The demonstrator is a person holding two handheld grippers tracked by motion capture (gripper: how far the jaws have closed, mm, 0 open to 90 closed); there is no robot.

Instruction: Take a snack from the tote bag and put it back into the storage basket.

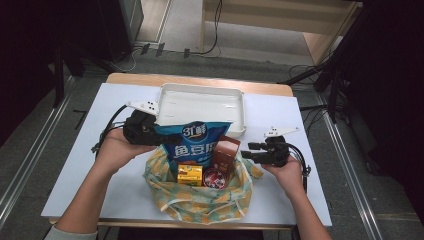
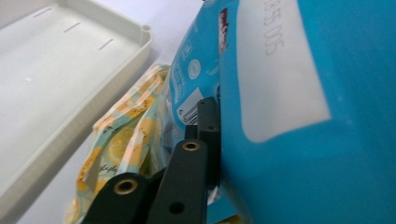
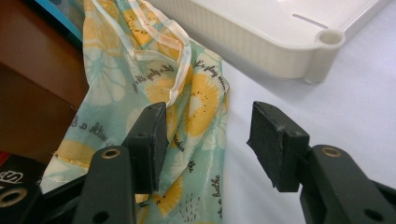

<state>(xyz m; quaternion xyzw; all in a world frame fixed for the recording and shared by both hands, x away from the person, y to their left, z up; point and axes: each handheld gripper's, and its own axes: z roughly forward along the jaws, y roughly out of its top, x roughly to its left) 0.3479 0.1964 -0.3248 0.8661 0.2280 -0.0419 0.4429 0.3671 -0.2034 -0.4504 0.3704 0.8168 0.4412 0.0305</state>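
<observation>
On the white-topped bench (image 1: pixel 280 200), a blue snack bag (image 1: pixel 192 142) stands upright in a lemon-print cloth bag (image 1: pixel 200 202) near the front edge, just in front of the white tray (image 1: pixel 200 102) at the back. The snack bag looks light, crinkly and slick, likely puffed and easy to crush, so its flat side seam or top edge seems the best hold. The left tool (image 1: pixel 157 135) is clenched on the snack bag's left side, while the right tool (image 1: pixel 248 150) stands released, holding nothing, just beside the cloth bag's right rim.

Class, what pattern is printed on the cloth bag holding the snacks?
Yellow lemon slices on pale green, clearest in the right gripper view: cloth bag.
</observation>
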